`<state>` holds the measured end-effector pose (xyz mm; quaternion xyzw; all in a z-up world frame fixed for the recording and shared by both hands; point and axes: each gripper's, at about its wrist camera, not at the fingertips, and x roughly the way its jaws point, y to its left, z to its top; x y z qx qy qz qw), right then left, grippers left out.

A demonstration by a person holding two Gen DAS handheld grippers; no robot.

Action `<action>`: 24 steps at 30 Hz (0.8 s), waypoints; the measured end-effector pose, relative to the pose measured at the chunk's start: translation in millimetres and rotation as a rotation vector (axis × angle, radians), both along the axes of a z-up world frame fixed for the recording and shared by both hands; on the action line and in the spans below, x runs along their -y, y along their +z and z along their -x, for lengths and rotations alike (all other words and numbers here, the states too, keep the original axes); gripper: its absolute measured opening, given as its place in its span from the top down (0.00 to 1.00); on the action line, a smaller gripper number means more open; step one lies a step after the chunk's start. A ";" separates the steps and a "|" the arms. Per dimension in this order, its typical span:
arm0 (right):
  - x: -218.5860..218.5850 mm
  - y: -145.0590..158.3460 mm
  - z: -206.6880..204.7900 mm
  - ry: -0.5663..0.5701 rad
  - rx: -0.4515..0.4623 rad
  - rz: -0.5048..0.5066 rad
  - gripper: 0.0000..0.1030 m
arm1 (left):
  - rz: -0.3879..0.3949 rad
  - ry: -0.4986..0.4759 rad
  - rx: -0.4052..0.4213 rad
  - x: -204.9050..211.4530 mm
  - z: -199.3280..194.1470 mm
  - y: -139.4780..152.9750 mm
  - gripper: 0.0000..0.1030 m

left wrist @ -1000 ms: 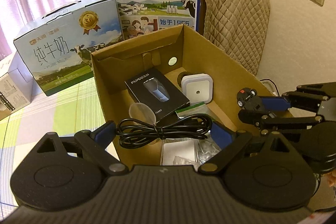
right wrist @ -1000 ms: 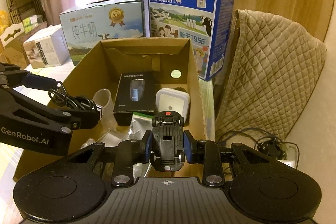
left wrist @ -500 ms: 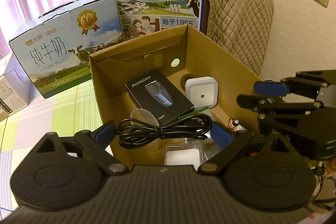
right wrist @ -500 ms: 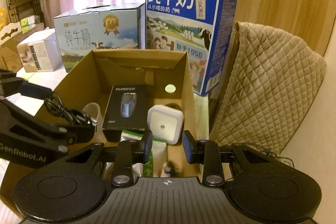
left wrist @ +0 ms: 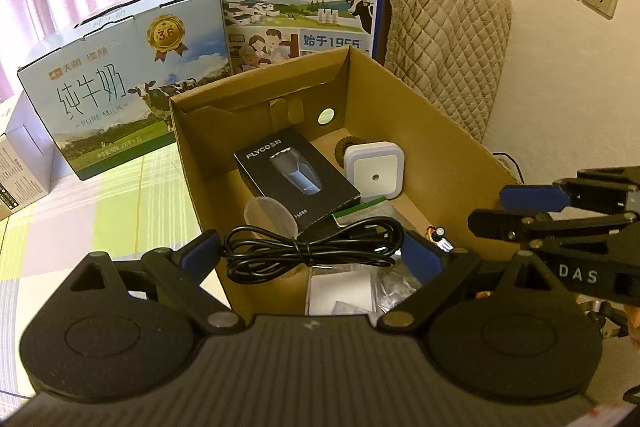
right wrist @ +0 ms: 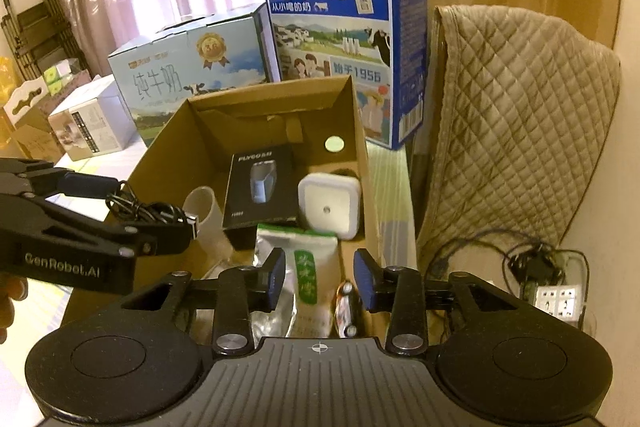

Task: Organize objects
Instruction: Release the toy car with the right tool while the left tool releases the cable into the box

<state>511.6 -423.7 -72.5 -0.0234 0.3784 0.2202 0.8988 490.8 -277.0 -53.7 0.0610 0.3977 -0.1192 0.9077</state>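
Left gripper [left wrist: 310,253] — clamped on a coiled black cable [left wrist: 308,247], held above the near-left edge of the cardboard box [left wrist: 432,131]. Right gripper [right wrist: 320,279] — jaws apart, holding nothing, above the box's near-right corner. A toy car [right wrist: 346,309] lies in the box below it.

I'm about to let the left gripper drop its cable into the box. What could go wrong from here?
1. The coiled black cable, held in the left gripper, hangs above the clear plastic cup; it may land on the cup and tip it.
2. The cable sits near the cardboard box front wall; loops could drape outside.
3. The open right gripper hovers over the toy car, crowding that corner.
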 end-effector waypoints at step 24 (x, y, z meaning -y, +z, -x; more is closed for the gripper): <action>17.4 16.4 14.7 -0.045 0.007 -0.066 0.64 | 0.002 -0.074 -0.028 26.7 3.5 -6.6 0.08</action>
